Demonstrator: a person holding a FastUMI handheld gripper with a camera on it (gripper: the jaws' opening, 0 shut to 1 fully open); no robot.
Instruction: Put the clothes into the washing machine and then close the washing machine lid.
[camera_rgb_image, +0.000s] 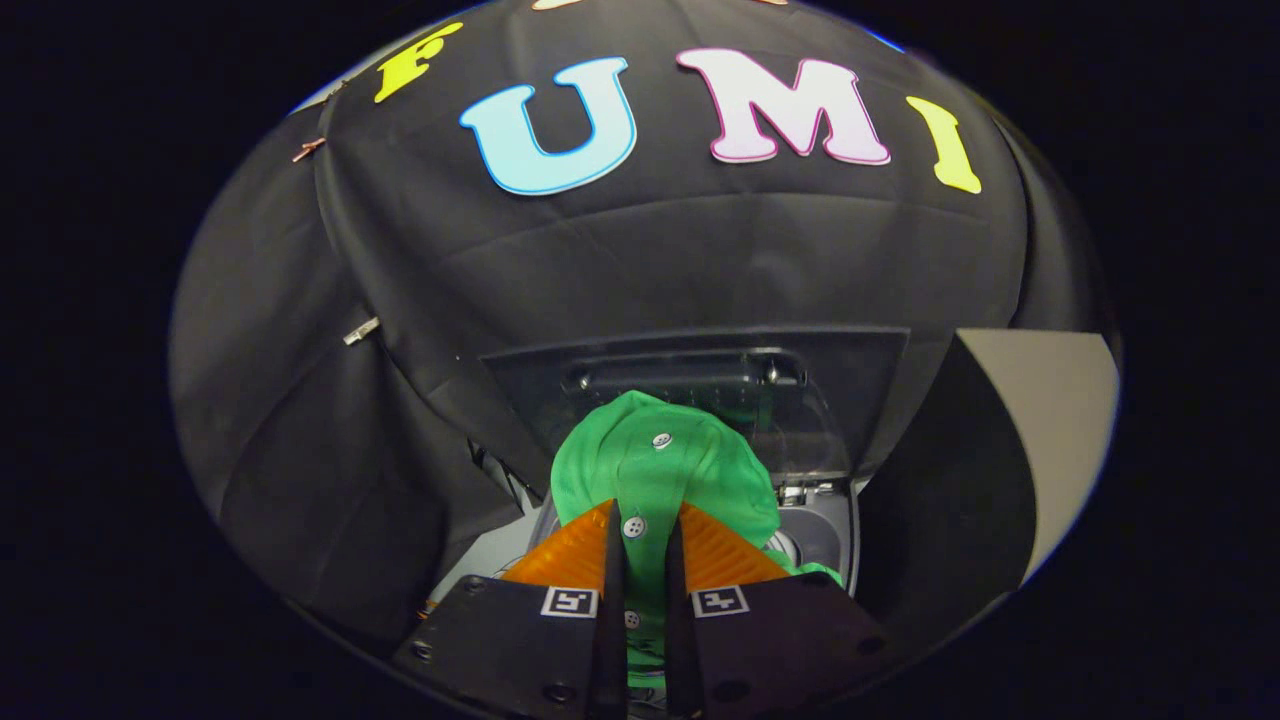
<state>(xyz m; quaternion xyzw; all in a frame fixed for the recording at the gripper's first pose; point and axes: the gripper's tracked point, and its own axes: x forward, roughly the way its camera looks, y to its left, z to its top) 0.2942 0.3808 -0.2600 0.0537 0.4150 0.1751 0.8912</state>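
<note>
A green buttoned shirt (650, 470) is bunched up and held right above the washing machine (820, 530) – its opening is seen just below and beyond the cloth; whether anything is already in the drum can't be told, since it's blocked by the shirt. The gripper (645, 545) is nearly closed, both fingers pinched on the button placket, so only a narrow strip of fabric is left between them; white buttons are lined up along that strip. The clear lid (700, 385) is stood up open behind the shirt; a pale panel (1040, 420) is seen off to the right.
</note>
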